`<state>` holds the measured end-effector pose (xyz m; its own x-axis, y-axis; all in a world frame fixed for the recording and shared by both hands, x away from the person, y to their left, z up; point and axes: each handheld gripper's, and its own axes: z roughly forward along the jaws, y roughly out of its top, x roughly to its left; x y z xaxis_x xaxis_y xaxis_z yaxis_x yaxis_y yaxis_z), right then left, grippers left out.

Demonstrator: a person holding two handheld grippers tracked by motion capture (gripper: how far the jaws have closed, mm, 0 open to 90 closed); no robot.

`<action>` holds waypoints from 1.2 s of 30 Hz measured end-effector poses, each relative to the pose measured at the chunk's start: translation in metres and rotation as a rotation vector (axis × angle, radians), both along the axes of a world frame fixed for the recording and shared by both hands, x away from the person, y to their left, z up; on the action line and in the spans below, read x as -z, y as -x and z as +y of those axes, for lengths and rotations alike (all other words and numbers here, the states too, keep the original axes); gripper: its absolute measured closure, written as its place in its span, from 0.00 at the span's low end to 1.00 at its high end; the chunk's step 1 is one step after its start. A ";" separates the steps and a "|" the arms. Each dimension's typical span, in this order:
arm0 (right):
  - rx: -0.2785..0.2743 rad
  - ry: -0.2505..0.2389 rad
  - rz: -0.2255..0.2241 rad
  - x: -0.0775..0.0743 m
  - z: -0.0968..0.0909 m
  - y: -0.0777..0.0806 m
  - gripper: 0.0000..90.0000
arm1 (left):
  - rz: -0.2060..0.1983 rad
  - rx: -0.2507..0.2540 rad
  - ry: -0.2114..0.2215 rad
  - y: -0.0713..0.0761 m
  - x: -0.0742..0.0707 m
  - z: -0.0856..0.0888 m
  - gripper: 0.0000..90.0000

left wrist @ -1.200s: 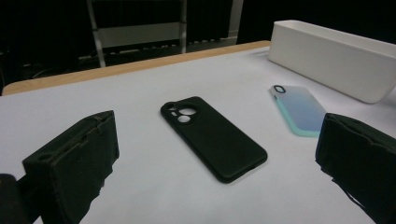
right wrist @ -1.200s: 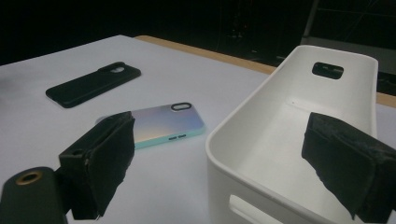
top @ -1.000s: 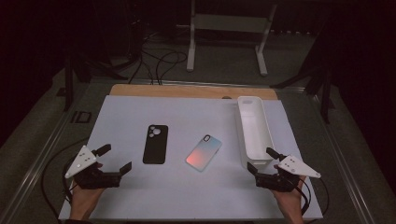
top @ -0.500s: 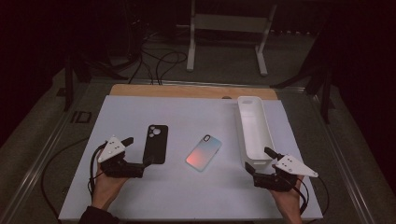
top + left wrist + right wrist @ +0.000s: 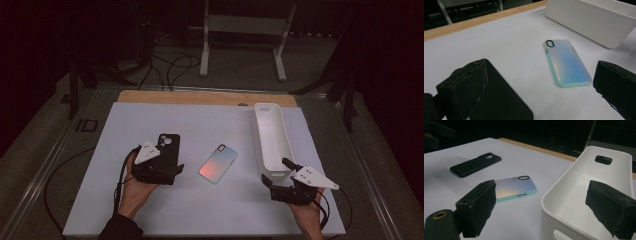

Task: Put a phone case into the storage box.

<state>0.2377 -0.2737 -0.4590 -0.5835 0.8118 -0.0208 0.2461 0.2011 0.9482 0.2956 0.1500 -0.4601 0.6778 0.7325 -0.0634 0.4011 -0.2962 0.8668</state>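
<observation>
A black phone case [image 5: 170, 144] lies face down left of the mat's centre, and an iridescent blue-pink phone case [image 5: 218, 163] lies to its right. My left gripper [image 5: 175, 172] hovers open over the black case's near end, jaws pointing right. From the left gripper view, the black case [image 5: 499, 102] sits beside the left jaw, with the iridescent case [image 5: 567, 65] ahead between the jaws. My right gripper [image 5: 275, 171] is open at the near end of the white bin [image 5: 272, 137]. In the right gripper view, the jaws straddle the near corner of the bin [image 5: 579, 182], which is empty.
A white mat [image 5: 150, 120] covers the wooden table [image 5: 200, 97]. Cables trail off the left edge. Past the far edge stand a metal stand's legs [image 5: 240, 45] and floor cables, with dark surroundings.
My left gripper has moved right and forward from the mat's left edge to the near end of the black case. The right gripper has barely shifted.
</observation>
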 end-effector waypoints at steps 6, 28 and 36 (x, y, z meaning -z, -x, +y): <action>0.000 0.003 0.003 0.000 0.000 0.000 0.10 | 0.018 0.012 -0.018 -0.007 0.006 -0.017 0.00; 0.004 0.007 0.005 0.001 0.000 -0.001 0.10 | 0.075 0.049 -0.084 -0.025 0.028 -0.072 0.00; 0.005 0.008 0.006 0.002 0.000 -0.001 0.10 | 0.101 0.052 -0.134 -0.030 0.033 -0.088 0.00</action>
